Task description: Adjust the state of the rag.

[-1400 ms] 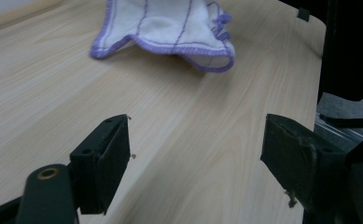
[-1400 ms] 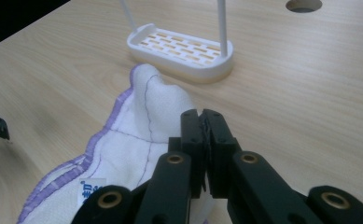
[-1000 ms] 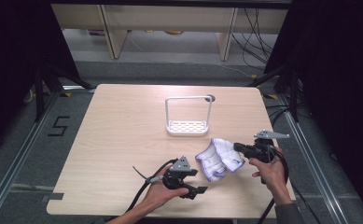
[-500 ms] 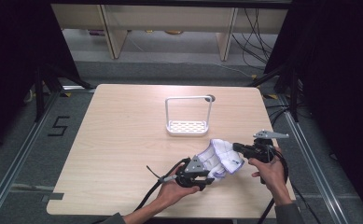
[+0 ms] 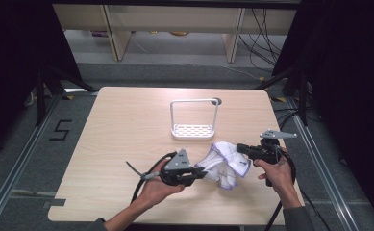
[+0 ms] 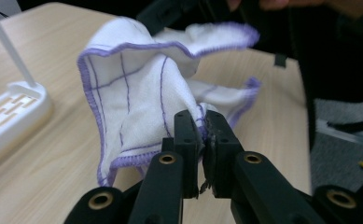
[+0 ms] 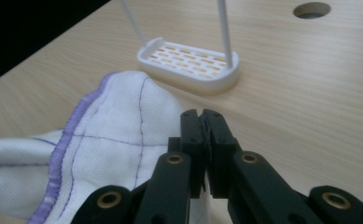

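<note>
High view: the white cloth with purple edging (image 5: 223,163) sits in the lower middle of the frame, bunched up between the two hands over the pale wooden worktop (image 5: 117,134). The left gripper (image 5: 200,174) comes in from the lower left and meets the cloth's near-left edge; its fingers have just been closing, with the cloth between them. The right gripper (image 5: 239,148) reaches in from the right and meets the cloth's upper right part. Above the cloth, near the middle of the frame, stands a white wire-handled rack (image 5: 193,126), close to the cloth but apart from it, with a round hole (image 5: 217,101) in the worktop just behind it.

Left gripper view: the black fingers (image 6: 187,135) at lower centre are clenched on a purple-hemmed fold of the cloth (image 6: 137,88), which rises up and left of them. The rack's base (image 6: 11,112) shows at the left edge.

Right gripper view: the fingers (image 7: 191,133) are pressed together at lower centre, pinching the cloth (image 7: 118,126), which spreads to the lower left. The rack (image 7: 191,63) stands in the upper middle, the hole (image 7: 312,9) at the upper right.
</note>
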Tool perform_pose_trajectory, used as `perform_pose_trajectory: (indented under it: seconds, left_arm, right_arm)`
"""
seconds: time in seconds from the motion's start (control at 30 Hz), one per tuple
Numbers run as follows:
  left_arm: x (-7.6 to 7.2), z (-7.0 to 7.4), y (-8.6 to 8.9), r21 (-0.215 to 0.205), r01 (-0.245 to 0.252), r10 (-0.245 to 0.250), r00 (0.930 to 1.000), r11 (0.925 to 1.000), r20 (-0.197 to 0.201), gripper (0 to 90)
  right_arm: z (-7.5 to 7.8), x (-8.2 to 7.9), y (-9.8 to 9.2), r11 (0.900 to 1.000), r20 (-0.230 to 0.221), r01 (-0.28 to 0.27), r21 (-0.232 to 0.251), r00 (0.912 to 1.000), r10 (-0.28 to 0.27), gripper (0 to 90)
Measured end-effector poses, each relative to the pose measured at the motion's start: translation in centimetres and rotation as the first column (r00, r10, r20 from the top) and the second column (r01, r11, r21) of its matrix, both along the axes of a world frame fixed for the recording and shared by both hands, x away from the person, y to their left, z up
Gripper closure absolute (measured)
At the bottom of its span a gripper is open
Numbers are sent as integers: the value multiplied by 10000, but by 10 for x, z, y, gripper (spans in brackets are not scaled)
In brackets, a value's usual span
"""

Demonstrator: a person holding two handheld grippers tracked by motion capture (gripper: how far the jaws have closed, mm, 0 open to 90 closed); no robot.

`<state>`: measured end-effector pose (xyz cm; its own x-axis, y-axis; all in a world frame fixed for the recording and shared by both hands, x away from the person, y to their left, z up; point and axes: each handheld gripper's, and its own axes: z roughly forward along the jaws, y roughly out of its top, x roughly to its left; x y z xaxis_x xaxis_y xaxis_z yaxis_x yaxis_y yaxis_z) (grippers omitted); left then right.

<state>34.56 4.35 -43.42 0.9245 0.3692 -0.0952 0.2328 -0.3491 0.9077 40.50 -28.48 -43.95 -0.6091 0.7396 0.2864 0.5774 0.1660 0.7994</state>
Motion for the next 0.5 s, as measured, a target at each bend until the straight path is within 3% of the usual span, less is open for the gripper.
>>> perform_pose_trajectory:
  seconds: [0.07,0.13,0.23,0.33,0.37,0.43,0.47,0.5]
  left_arm:
    - [-1,5,9,-106,-17,17,10000,9999,19,840]
    - [-3,12,34,-18,-291,291,9996,9996,24,839]
    - [-2,7,46,166,-453,455,9989,9988,-112,838]
    - [10,-21,59,1007,-1035,1071,9937,9895,-315,837]
    - [15,-29,61,1155,-1190,1250,9911,9862,-461,837]
    - [19,-37,63,1260,-1327,1405,9886,9831,-549,837]
    - [25,-50,63,1500,-1531,1654,9835,9768,-735,836]
    - [27,-54,63,1593,-1550,1685,9828,9750,-751,835]
  right_arm:
    - [2,-2,4,9999,-186,52,159,9998,-49,878]
    - [8,0,16,9984,-176,-558,-24,9983,557,878]
    - [7,2,24,9969,-382,-776,-119,9963,771,878]
    - [-11,21,49,9867,-689,-1167,-1134,9916,1094,876]
    - [-17,25,57,9854,-1073,-1114,-1291,9894,978,875]
    - [-30,36,66,9758,-1040,-1229,-1808,9890,1053,867]
    - [-35,39,70,9744,-1027,-1204,-1901,9894,1023,852]
    - [-38,41,72,9684,-952,-1221,-2176,9901,1035,825]
